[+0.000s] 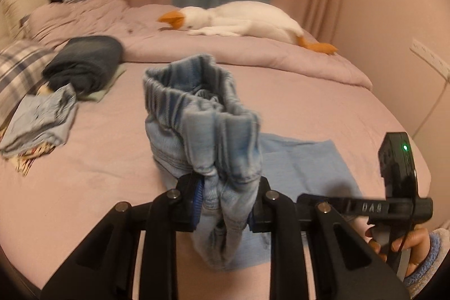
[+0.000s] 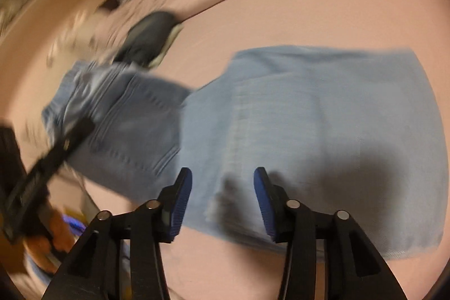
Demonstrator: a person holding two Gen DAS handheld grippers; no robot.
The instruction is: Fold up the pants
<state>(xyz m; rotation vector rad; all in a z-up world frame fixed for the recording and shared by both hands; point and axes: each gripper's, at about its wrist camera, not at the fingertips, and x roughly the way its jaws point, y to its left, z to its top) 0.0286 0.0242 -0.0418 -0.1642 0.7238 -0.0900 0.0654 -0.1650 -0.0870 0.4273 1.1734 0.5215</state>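
- Landmark: the pants [image 2: 281, 114], light blue denim, on the pink bed sheet [image 1: 98, 159]. All positions below are given relative to them.
- Pants position: the leg section lies flat on the sheet; the waistband end [image 1: 202, 108] is raised clear of it and stands bunched above the flat part.
- Left gripper [image 1: 225, 204]: clamped on a gathered bundle of waistband fabric. The jaws stand narrow, with denim filling the gap between them.
- Right gripper [image 2: 222, 201]: jaws apart at a moderate width, nothing between them. It hangs above the near edge of the flat leg section; contact with the cloth cannot be confirmed.
- Step in hand (judged): the lengthwise fold. The waistband end is being carried over the flat legs by the left gripper.
- Next move (judged): lower the waistband onto the leg section, edges aligned, then release. The right gripper is placed to pin or smooth the lower layer meanwhile.
- Other items: a dark folded garment [image 1: 87, 66] and a plush goose [image 1: 247, 18] lie beyond the pants, well apart from them.
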